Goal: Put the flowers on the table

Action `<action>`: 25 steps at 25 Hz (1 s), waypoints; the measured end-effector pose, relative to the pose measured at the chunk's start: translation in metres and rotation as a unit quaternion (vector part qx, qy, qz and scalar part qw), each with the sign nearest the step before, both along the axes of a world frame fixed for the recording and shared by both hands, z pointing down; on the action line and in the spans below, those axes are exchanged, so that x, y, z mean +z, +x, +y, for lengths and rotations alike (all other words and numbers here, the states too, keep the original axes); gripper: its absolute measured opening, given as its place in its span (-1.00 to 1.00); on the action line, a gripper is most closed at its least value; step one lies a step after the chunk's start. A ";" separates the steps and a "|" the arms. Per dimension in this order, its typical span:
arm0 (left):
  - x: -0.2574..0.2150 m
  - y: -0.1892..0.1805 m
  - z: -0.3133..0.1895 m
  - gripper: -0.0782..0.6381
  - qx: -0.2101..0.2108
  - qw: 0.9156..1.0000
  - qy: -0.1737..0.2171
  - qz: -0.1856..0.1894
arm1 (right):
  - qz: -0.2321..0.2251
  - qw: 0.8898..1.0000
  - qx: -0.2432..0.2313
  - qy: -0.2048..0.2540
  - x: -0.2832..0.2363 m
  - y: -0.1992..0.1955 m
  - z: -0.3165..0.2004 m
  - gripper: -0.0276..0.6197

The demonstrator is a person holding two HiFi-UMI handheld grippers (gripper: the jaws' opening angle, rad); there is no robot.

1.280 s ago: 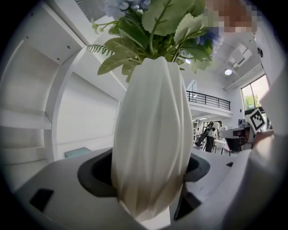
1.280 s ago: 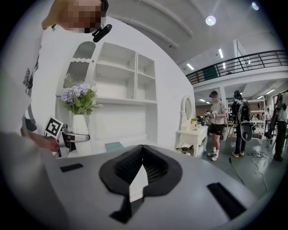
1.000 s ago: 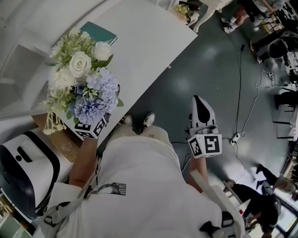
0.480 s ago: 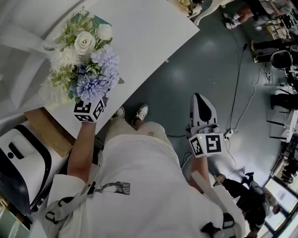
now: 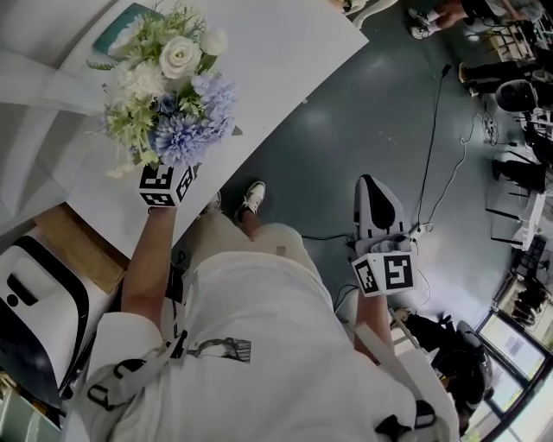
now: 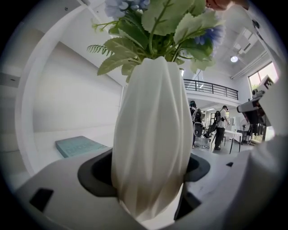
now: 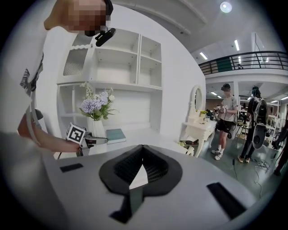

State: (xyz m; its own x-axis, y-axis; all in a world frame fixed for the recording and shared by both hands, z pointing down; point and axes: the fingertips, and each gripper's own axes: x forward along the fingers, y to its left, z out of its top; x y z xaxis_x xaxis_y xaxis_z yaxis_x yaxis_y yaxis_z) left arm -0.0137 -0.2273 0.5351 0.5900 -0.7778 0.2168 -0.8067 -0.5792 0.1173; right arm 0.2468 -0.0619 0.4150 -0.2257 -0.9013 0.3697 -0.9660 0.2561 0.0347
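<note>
A bouquet of white and blue flowers (image 5: 173, 91) stands in a ribbed white vase (image 6: 153, 134). My left gripper (image 5: 171, 177) is shut on that vase, a pad pressed to each side, and holds it upright over the near part of the white table (image 5: 285, 60). Whether the vase's base rests on the tabletop I cannot tell. In the right gripper view the vase (image 7: 96, 128) and the left gripper (image 7: 90, 140) show at the table's left. My right gripper (image 5: 370, 188) hangs beside my right hip over the dark floor, shut and empty (image 7: 137, 173).
A teal book (image 5: 121, 26) lies on the table behind the flowers. A cardboard box (image 5: 82, 246) and a white-and-black case (image 5: 34, 302) sit left of me. White shelves (image 7: 126, 67), a dressing table (image 7: 198, 123), floor cables (image 5: 441, 155) and people (image 7: 227, 119) stand beyond.
My left gripper has carried the vase of flowers forward, further over the table toward the teal book. The right gripper has barely shifted in view.
</note>
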 end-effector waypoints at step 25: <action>0.011 0.006 -0.005 0.31 0.048 0.999 0.006 0.001 | 0.012 0.998 0.036 -0.044 -0.001 -0.030 0.042 -0.89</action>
State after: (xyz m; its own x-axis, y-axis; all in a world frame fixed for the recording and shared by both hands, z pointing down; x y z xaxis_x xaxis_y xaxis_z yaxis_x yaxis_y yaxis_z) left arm -0.0072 -0.2327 0.5460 0.6618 -0.7208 0.2060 -0.7477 -0.6548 0.1106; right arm 0.2169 -0.0204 0.4144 -0.1514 -0.8791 0.4519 -0.9812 0.1890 0.0390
